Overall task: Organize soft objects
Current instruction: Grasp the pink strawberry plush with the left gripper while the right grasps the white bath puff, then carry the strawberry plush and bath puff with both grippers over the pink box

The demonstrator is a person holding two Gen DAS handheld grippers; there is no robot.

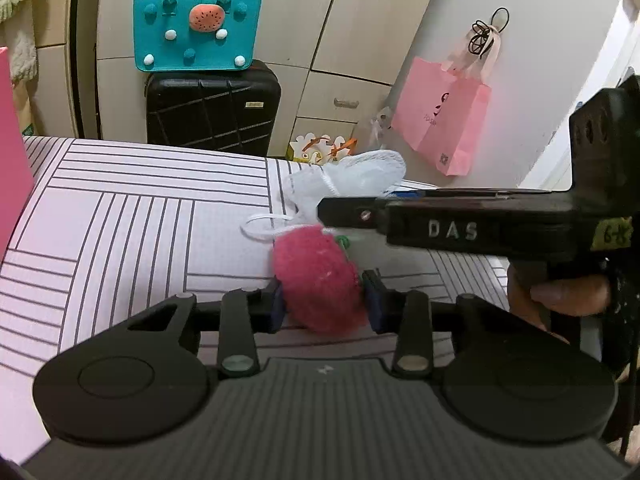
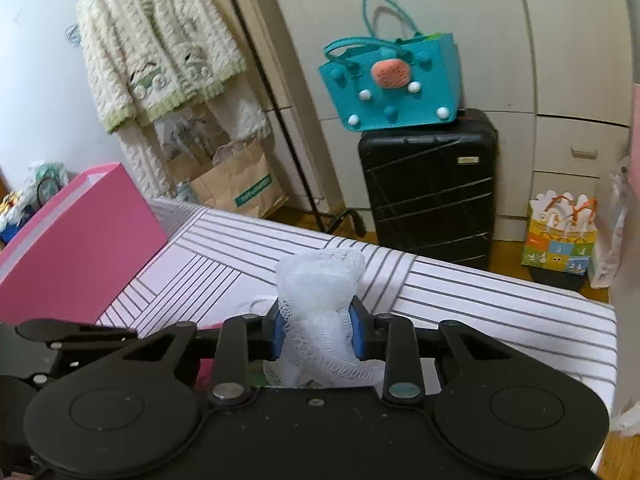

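Observation:
My left gripper is shut on a fuzzy red plush strawberry with a white loop, held just above the striped bed sheet. My right gripper is shut on a white mesh bath puff, squeezed between its blue pads. In the left wrist view the right gripper reaches in from the right, with the mesh puff bunched at its tip just behind the strawberry. A pink box stands on the bed at the left.
A black suitcase stands beyond the bed with a teal felt bag on top. A pink paper bag hangs on the cabinet. A knit cardigan hangs on a rack, and a brown paper bag and a small gift bag stand on the floor.

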